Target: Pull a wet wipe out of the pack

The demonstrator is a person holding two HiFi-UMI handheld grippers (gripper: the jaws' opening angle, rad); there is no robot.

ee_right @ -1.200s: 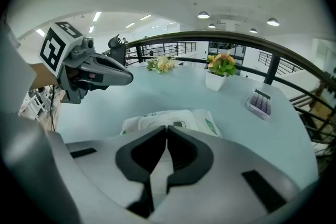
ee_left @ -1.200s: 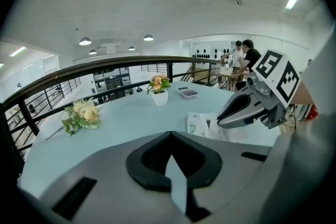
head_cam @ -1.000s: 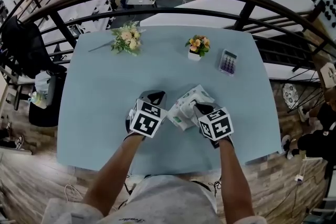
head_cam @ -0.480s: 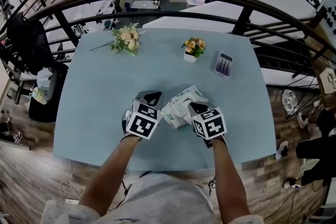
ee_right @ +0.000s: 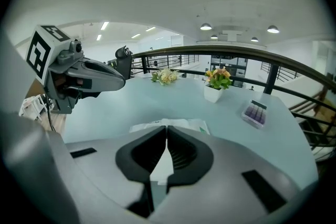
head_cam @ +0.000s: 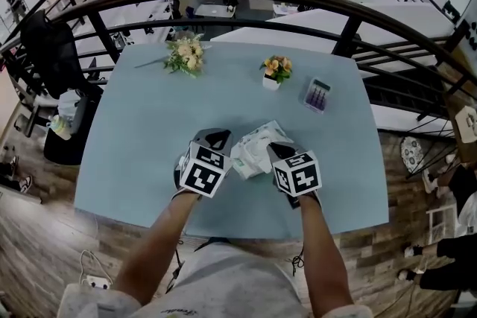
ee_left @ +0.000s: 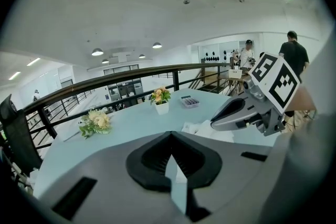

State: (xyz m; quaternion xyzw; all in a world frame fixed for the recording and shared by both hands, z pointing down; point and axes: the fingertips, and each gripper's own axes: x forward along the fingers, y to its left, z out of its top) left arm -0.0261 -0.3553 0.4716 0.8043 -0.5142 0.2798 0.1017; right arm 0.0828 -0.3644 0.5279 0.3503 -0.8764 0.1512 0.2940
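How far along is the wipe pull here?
Done: both grippers are at the wipe pack. In hand: right gripper shut on a white sliver, wipe or wrapper unclear; left gripper shut beside the pack. Remaining: no wipe visibly clear of the pack.

Grey left hand-held gripper (head_cam: 216, 135), right hand-held gripper (head_cam: 278, 150) — black-and-white marker cubes (head_cam: 205, 169)

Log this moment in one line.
white-and-green plastic wet wipe pack: on pale blue table | left gripper: shut, empty, left of pack | right gripper: shut, tips at pack | pull-out: none visible
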